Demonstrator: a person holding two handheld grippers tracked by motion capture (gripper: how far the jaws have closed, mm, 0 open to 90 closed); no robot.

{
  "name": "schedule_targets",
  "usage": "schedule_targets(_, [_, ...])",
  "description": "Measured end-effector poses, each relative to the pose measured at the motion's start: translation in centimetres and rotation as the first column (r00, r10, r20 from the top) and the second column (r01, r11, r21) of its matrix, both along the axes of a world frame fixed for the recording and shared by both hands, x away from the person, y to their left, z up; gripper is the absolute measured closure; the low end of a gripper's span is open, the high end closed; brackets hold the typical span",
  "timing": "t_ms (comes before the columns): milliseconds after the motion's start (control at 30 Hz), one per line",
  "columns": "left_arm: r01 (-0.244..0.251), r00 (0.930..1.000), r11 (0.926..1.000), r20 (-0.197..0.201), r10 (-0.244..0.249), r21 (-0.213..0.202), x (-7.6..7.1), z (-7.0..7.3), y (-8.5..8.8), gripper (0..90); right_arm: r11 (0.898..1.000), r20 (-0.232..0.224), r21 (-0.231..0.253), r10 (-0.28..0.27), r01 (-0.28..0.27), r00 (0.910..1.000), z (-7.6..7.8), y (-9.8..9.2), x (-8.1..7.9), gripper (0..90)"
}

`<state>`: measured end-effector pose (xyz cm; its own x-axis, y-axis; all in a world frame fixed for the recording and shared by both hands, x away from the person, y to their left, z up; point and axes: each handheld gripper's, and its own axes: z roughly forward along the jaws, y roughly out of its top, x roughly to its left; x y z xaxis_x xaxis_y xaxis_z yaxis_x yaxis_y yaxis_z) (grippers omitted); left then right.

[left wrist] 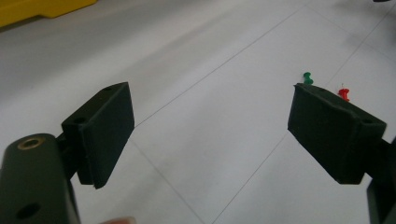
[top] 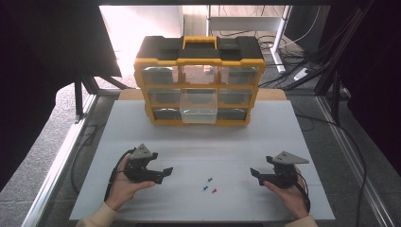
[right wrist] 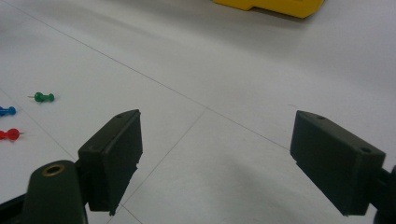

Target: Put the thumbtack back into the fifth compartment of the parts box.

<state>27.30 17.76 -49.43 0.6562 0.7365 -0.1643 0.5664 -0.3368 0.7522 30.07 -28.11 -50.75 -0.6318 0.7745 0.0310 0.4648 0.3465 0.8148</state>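
Three push pins lie on the white table between my grippers: a green pin (top: pixel 210 179), a blue pin (top: pixel 205 187) and a red pin (top: pixel 214 191). My left gripper (top: pixel 164 174) rests in a hand to their left, open and empty, its jaws pointing right. In the left gripper view (left wrist: pixel 210 112) the green pin (left wrist: pixel 307 77) and the red pin (left wrist: pixel 344 93) peek over the right jaw. My right gripper (top: pixel 257 176) is open and empty to the right of the pins. Its own view (right wrist: pixel 217 135) has the green pin (right wrist: pixel 44 97), blue pin (right wrist: pixel 7 111) and red pin (right wrist: pixel 10 134) at far left.
A yellow and black organizer box (top: pixel 199 52) with clear drawers stands at the back middle of the table (top: pixel 283 142). Its lower middle drawer (top: pixel 199 111) is pulled out. Cables and metal frame legs lie on the floor beyond the table.
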Motion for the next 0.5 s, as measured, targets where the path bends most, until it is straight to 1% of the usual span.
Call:
schedule_targets(33, [0.007, 1.0, 1.0, 0.001, -0.007, 0.005, 0.0, 0.1, -0.3, 14.8, 1.0, -0.001, 0.004, 0.002, -0.002, 1.0, 0.0, 0.0, 0.0, 17.4])
schedule_targets(67, [0.024, 0.9997, 0.9996, 0.003, -0.024, 0.014, 0.1, 0.2, -0.8, 14.7, 1.0, -0.002, 0.004, 0.002, -0.002, 1.0, 0.0, 0.0, 0.0, 17.4])
schedule_targets(100, [0.024, 0.9997, 0.9996, 0.003, -0.024, 0.014, 0.1, 0.2, -0.8, 14.7, 1.0, -0.003, 0.003, 0.002, -0.002, 1.0, 0.0, 0.0, 0.0, 17.5])
schedule_targets(133, [0.029, 0.9996, 0.9995, 0.002, -0.029, 0.016, 0.1, 0.3, -1.2, 14.7, 1.0, -0.003, 0.003, 0.002, -0.002, 1.0, 0.0, 0.0, 0.0, 17.5])
schedule_targets(167, [0.046, 0.9989, 0.9985, -0.002, -0.046, 0.029, 0.3, 0.5, -1.7, 14.8, 1.0, -0.002, 0.002, 0.003, -0.003, 1.0, 0.0, 0.0, 0.0, 17.5])
schedule_targets(200, [0.046, 0.9989, 0.9985, -0.002, -0.046, 0.029, 0.3, 0.5, -1.7, 15.1, 1.0, -0.002, 0.002, 0.003, -0.003, 1.0, 0.0, 0.0, 0.0, 17.5])
schedule_targets(267, [0.055, 0.9985, 0.9977, -0.003, -0.055, 0.04, 0.4, 0.6, -2.3, 15.5, 1.0, -0.003, 0.004, 0.002, -0.002, 1.0, 0.0, 0.0, 0.0, 17.5])
schedule_targets(300, [0.067, 0.9977, 0.9967, -0.005, -0.067, 0.045, 0.5, 0.6, -2.9, 15.7, 1.0, -0.002, 0.002, 0.003, -0.003, 1.0, -0.1, 0.0, 0.1, 17.5])
schedule_targets(333, [0.067, 0.9977, 0.9967, -0.005, -0.067, 0.045, 0.5, 0.6, -2.9, 15.7, 1.0, -0.002, 0.001, 0.003, -0.003, 1.0, -0.1, 0.0, 0.1, 17.6])
schedule_targets(500, [0.095, 0.9955, 0.9942, -0.013, -0.094, 0.051, 0.7, 0.7, -4.3, 15.8, 1.0, -0.002, -0.002, 0.005, -0.005, 1.0, -0.1, 0.0, 0.1, 17.6])
